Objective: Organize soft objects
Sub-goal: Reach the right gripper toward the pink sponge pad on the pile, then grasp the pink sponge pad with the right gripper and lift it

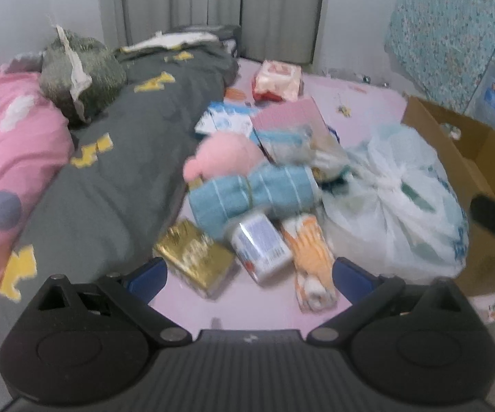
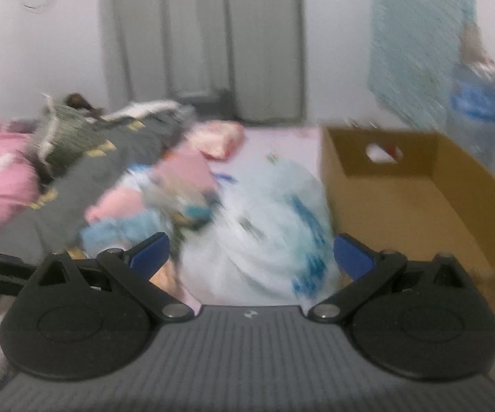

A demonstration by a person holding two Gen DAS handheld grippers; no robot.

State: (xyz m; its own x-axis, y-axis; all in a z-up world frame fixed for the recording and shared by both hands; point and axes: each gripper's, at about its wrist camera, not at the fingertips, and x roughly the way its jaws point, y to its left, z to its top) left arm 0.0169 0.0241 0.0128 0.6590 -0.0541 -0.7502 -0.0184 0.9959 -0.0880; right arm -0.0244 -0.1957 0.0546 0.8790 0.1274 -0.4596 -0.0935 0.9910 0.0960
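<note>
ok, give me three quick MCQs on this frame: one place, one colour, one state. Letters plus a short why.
1. Where is the cardboard box relative to the white plastic bag?
A. To its right
B. To its left
C. Under it

2. What colour is the rolled towel?
A. Red
B. Light blue
C. Black

3. What state is the right gripper in?
A. Shut on the bag
B. Shut on the towel
C. Open

Answers:
1. A, box stands right of the bag.
2. B, blue with pale stripes.
3. C, fingers spread wide, nothing between them.
</note>
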